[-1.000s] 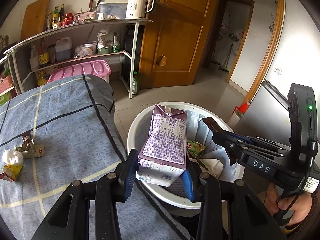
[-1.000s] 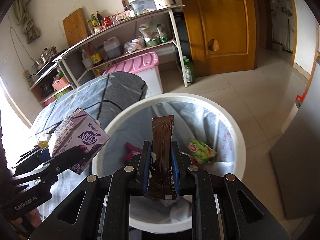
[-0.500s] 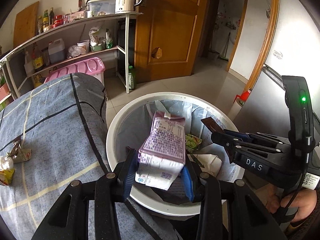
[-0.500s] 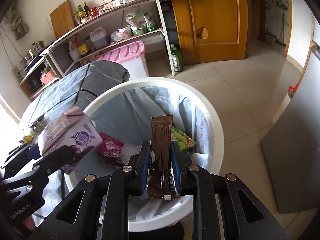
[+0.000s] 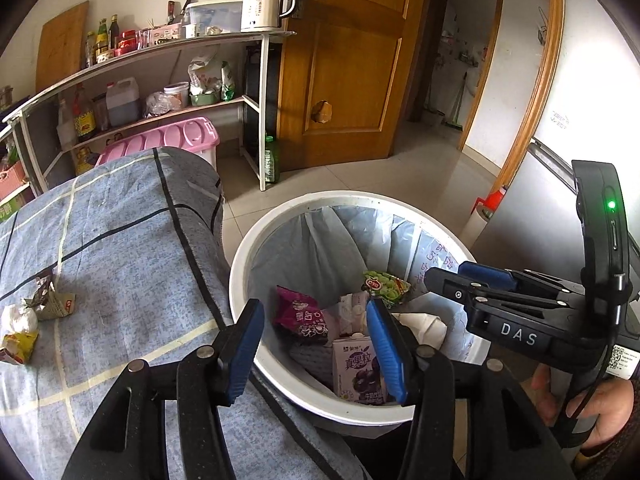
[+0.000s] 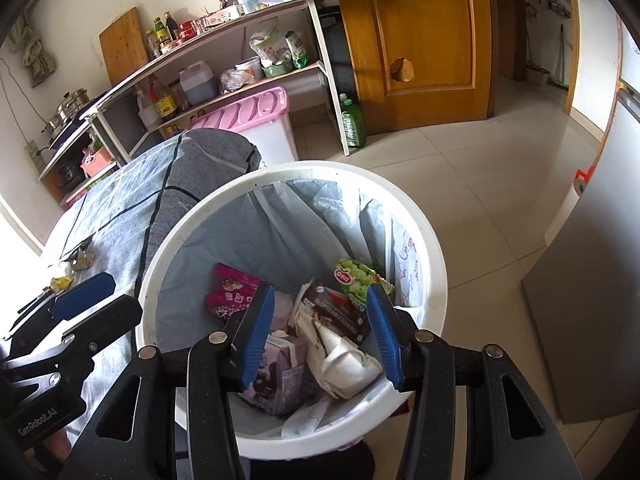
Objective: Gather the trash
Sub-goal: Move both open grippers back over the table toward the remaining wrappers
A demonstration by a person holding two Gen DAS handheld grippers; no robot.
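Releasing: both my grippers hang over the bin, and their jaws have just been opening; nothing is between the pads of either one.
Left gripper (image 5: 316,344): stands moderately wide and empty, tilted down over the near rim where the table edge meets the bin.
Right gripper (image 6: 320,332): about the same spread, empty, aimed into the middle of the bin.
Purple milk carton (image 5: 358,372): lies inside the bin, near the rim closest to me, its printed face up.
Brown wrapper (image 6: 336,310): rests on the heap inside, beside a white crumpled paper (image 6: 340,356) and near the green snack packet (image 6: 358,276) and pink packet (image 6: 230,292).
White bin (image 5: 240,264): lined with a pale bag, standing on the floor tight against the table; I judge both drops are done cleanly.
Doing it well: I would lift both tools straight up before swinging away, so no finger catches the liner or tips the rim.
Leftover trash (image 5: 50,302): a torn wrapper, a white wad (image 5: 18,318) and a yellow scrap (image 5: 18,346) lie together on the blue checked tablecloth (image 5: 120,260), well apart from the bin.
Next concern: these are small and flat on soft cloth, so I would come in low and pinch without gathering fabric.
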